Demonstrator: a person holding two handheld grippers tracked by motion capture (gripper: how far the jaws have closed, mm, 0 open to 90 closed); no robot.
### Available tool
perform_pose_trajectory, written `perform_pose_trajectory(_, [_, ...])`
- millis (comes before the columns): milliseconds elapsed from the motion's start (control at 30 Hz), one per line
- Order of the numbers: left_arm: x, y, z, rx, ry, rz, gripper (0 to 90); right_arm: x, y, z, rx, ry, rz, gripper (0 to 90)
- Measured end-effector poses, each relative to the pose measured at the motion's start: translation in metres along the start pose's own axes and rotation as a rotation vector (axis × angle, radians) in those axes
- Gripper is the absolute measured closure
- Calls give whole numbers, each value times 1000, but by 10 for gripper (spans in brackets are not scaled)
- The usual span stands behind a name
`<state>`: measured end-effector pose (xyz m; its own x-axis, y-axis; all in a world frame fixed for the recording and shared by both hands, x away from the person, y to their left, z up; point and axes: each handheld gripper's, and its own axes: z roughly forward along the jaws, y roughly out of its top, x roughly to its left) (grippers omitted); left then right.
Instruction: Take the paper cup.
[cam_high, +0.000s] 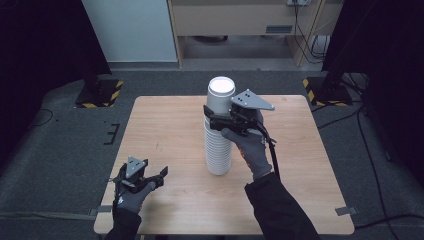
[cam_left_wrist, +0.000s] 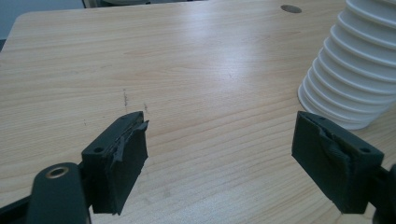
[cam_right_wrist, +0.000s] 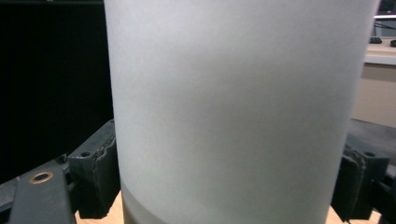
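Cup stack (cam_high: 218, 135) stands upright mid-worktop (cam_high: 165, 130); top cup (cam_high: 220, 97) sits between the right claw's (cam_high: 216, 119) jaws — jaws flank both sides of it, contact looks made but can't confirm a firm clamp; left claw (cam_high: 156, 177) released, jaws spread wide, low over the worktop near its front-left edge — stack base is ahead of it and off to its right, well apart.
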<state>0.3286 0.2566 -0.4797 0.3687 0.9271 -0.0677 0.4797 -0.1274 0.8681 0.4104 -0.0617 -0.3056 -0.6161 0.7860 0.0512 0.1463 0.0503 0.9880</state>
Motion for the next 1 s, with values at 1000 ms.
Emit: perform_pose_trajectory(1000, [-1, 0, 1, -2, -11, -3, 174, -3, 43, -10, -93, 15, 40, 148])
